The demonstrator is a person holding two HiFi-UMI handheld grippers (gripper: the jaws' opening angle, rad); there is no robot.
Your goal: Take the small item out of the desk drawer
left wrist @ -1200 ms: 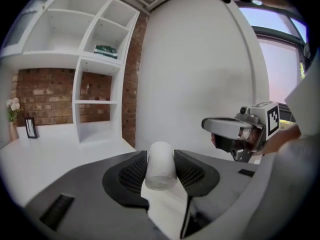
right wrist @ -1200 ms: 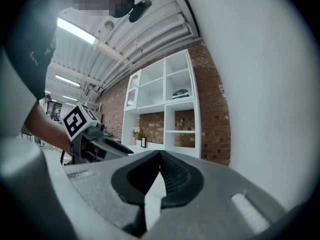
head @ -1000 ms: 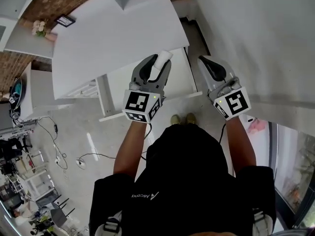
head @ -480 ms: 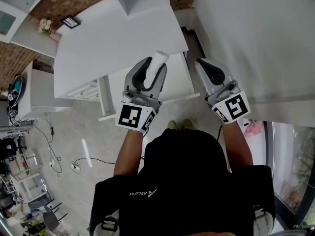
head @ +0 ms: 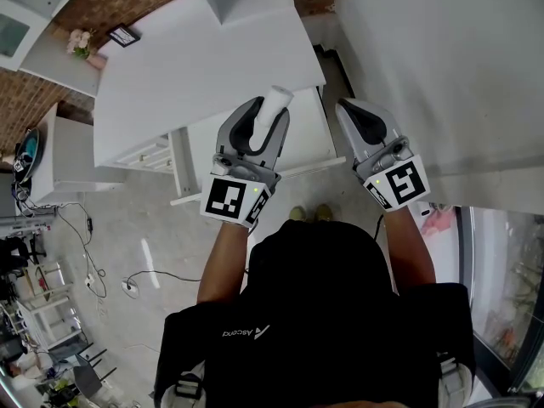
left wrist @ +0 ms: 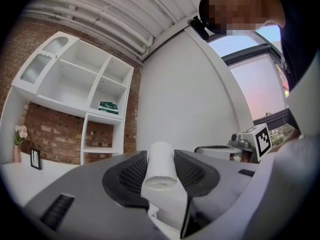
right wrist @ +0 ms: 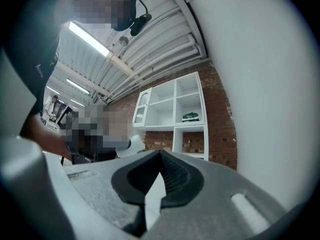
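Cylinder (left wrist: 161, 166), small and white, is sitting clamped between the ribbed pads of the left gripper (head: 267, 116), above the open drawer (head: 313, 138). Its long axis is running along the jaws. The flat near end is facing back toward the gripper's body. The far end is poking out past the jaw tips, pointing away from the person and slightly right. In the head view the jaws are hiding its near half, and its material is hard to make out. Both grippers are covering most of the drawer's inside, so the contents are not readable. Right gripper (head: 364, 119) is holding its jaws together, nothing between them. Both forearms (head: 223, 257) are reaching forward from the body, grippers side by side, not touching, marker cubes (head: 231, 201) nearest the person. Farther out, the white desk (head: 187, 66) is stretching left. A white shelf unit (left wrist: 85, 94) is standing against a brick wall (left wrist: 55, 134) beyond.
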